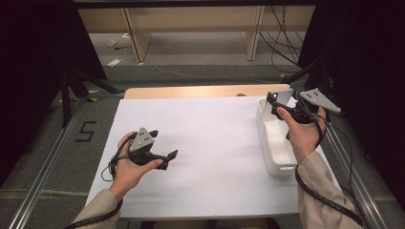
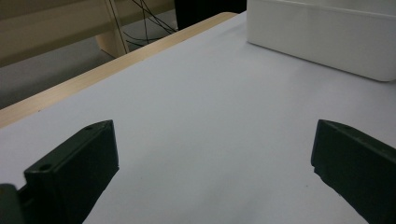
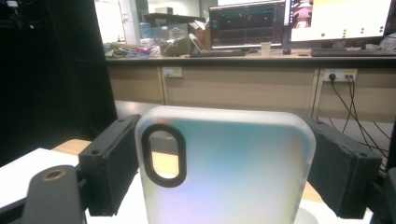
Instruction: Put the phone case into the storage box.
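Phone case [image 3: 224,168] clamped upright between right gripper [image 1: 282,106] jaws, above the bin [image 1: 276,143] (frosted, camera hole at one corner). Left gripper [image 1: 162,145] gapes wide, holding nothing, over bare sheet [image 1: 215,143]. Judged: case lifted; placing remains.

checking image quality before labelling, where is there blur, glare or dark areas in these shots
High view: both side edges sink into black, white table sheet evenly lit. Left gripper view: near jaws soft, white bin fairly sharp. Right gripper view: phone case close and blurred with a pastel sheen, monitors behind glare bright.
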A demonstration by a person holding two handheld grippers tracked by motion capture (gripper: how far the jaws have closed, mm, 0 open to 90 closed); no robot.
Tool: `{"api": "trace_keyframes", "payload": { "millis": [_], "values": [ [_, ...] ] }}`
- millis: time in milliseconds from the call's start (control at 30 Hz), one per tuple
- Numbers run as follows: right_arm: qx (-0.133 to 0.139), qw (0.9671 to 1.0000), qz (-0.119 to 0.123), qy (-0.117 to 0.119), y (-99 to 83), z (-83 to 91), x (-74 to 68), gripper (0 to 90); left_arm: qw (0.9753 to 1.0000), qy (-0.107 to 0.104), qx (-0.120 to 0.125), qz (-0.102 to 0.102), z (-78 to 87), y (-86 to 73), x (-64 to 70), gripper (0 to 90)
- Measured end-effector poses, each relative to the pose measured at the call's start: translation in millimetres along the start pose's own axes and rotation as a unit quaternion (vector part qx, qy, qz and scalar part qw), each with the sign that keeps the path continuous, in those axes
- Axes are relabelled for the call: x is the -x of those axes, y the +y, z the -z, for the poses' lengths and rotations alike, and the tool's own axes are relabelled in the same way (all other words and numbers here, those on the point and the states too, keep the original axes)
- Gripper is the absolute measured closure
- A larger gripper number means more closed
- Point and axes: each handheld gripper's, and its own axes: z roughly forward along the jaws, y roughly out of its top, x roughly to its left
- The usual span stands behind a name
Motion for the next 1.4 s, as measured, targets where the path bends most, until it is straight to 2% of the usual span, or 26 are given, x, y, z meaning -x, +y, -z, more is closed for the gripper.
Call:
{"api": "trace_keyframes", "payload": {
  "millis": [1400],
  "values": [
    [-0.012, 0.9998, 0.005, -0.017, -6.0, -1.4, 9.6, 18.5, 1.0, 0.001, 0.0, -0.001, 0.5, 0.1, -0.3, 0.3]
  ]
}}
